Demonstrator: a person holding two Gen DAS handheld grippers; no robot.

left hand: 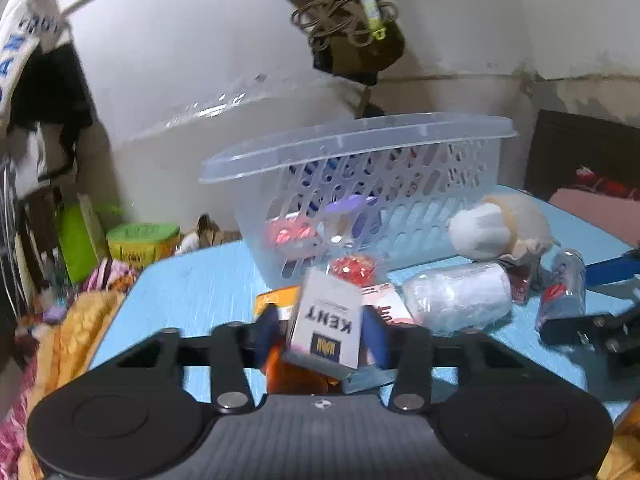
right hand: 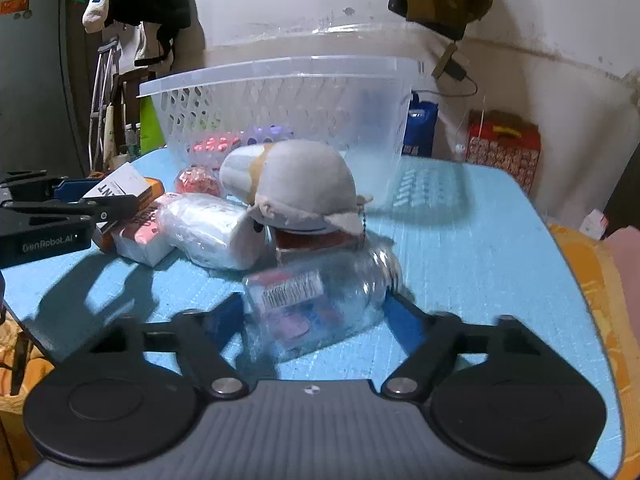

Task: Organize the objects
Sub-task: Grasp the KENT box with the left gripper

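Note:
My left gripper (left hand: 322, 334) is shut on a white KENT box (left hand: 326, 320), held above an orange box (left hand: 276, 300) on the blue table (left hand: 192, 280). The clear perforated basket (left hand: 360, 184) stands just beyond, with several small items inside. My right gripper (right hand: 316, 316) has its fingers on both sides of a clear plastic bottle (right hand: 316, 300) lying on the table; I cannot tell whether they press on it. A grey-and-white plush toy (right hand: 296, 184) and a wrapped white roll (right hand: 208, 228) lie between the bottle and the basket (right hand: 280, 100). The left gripper (right hand: 100, 204) shows at the left.
A pink-and-white packet (right hand: 140, 236) and a red mesh item (right hand: 196, 180) lie by the roll. The table edge (right hand: 560, 240) borders orange bedding. A red patterned box (right hand: 504, 148) and blue bag (right hand: 420, 128) stand behind the table.

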